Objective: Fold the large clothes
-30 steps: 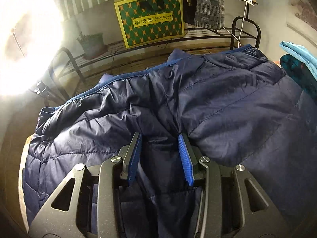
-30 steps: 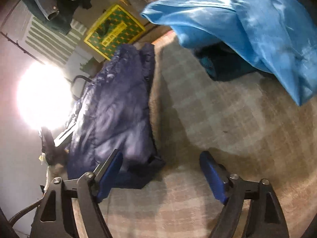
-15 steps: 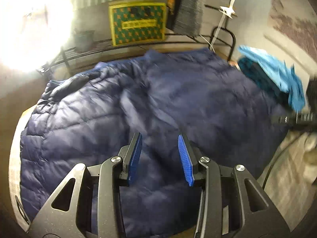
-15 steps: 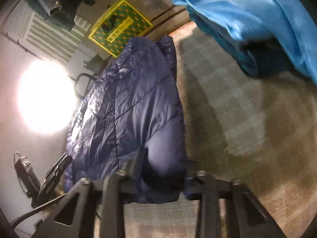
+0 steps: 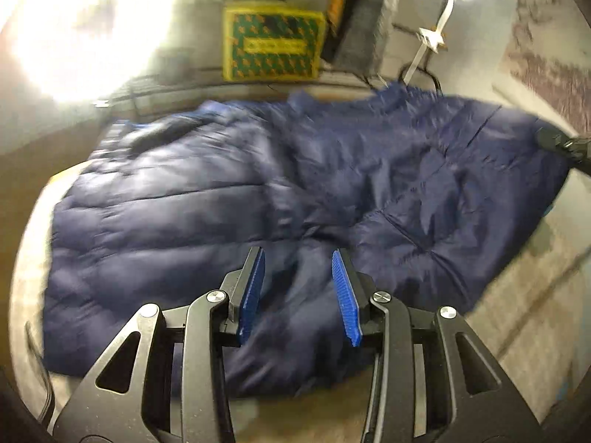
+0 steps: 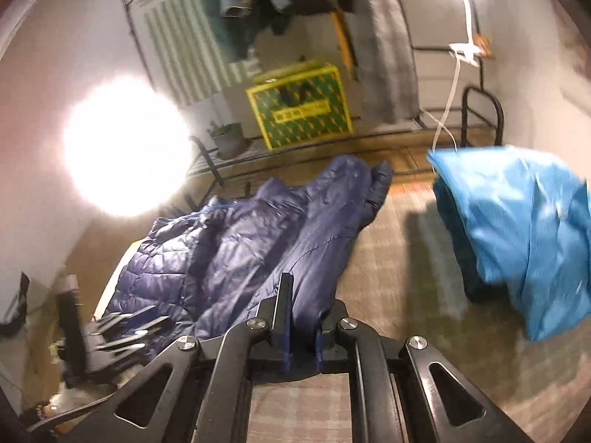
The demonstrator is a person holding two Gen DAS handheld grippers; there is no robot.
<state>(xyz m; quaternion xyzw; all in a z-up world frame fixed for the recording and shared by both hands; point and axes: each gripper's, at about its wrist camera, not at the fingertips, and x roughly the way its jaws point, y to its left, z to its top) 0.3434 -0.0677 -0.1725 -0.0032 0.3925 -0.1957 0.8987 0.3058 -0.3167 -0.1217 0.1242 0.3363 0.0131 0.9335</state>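
The navy puffer jacket (image 5: 258,192) sprawls across the checked desk (image 6: 399,258), the right gripper (image 6: 301,336) has its jaws clamped on its hem, the left gripper (image 5: 297,284) hovers with jaws apart, so lift evenly, avoiding the blue garment (image 6: 517,229).

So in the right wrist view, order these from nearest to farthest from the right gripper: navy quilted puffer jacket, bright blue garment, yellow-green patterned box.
1. Navy quilted puffer jacket: clamped in the right gripper.
2. Bright blue garment: right, mid-distance.
3. Yellow-green patterned box: far, on the rack.
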